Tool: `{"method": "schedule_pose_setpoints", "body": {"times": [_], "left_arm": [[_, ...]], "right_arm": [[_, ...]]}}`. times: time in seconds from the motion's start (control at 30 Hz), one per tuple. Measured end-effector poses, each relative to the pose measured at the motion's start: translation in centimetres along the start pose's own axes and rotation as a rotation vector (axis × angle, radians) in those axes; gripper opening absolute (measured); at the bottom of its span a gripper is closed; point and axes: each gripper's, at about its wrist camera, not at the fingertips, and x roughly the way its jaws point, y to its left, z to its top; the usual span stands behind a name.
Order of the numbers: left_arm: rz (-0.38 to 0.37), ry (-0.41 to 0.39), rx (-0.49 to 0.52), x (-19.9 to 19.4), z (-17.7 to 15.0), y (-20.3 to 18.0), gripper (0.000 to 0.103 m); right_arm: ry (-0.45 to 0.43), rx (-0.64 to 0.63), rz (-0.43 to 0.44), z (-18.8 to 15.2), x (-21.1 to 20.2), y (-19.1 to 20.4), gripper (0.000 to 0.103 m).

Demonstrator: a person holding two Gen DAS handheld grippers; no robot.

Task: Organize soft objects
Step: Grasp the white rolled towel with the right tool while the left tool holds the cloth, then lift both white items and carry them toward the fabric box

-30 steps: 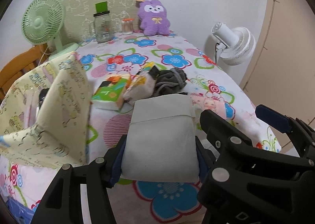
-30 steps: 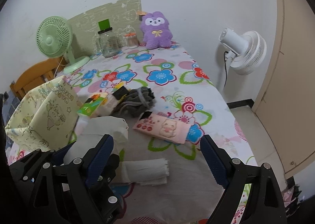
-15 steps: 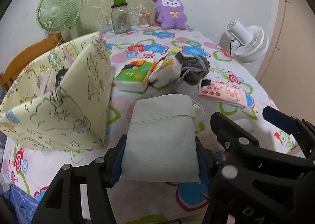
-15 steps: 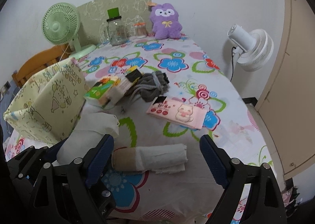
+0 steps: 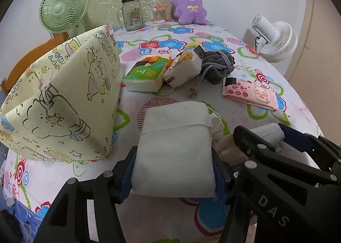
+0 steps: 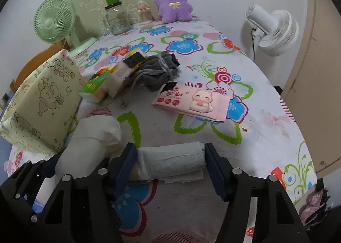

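Observation:
My left gripper is shut on a white cloth pouch and holds it over the table's near edge; the pouch also shows in the right wrist view. My right gripper has closed around a rolled white cloth lying on the flowered tablecloth; both pads touch its ends. The roll shows partly in the left wrist view. A yellow cartoon-print fabric bin stands open at the left.
A green tissue pack, a second tissue pack, a grey drawstring bag and a pink wipes pack lie mid-table. A purple plush, jars and a green fan stand at the back. A white fan stands right.
My right gripper moved down and forward and closed its jaws onto the rolled cloth. My left gripper drew back toward the near edge, still holding the pouch.

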Motion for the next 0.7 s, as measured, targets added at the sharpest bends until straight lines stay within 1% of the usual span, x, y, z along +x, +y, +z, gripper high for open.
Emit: {"method": "schedule_pose_setpoints", "body": {"times": [0.1,0.3,0.7], "left_arm": [[0.009,-0.003,0.005,0.0,0.1,-0.2,0.064],[0.012,-0.007,0.011,-0.1,0.4,-0.3,0.064],[-0.001,-0.049,0.003,-1.5,1.8,-0.4,0.064]], "right_arm": [[0.0,-0.005,-0.014,0.1,0.1,0.0,0.058],[-0.003,0.005,-0.011,0.2,0.0,-0.1,0.054],[-0.049,0.002,-0.022,1.8,-1.5,-0.3,0.053]]}}
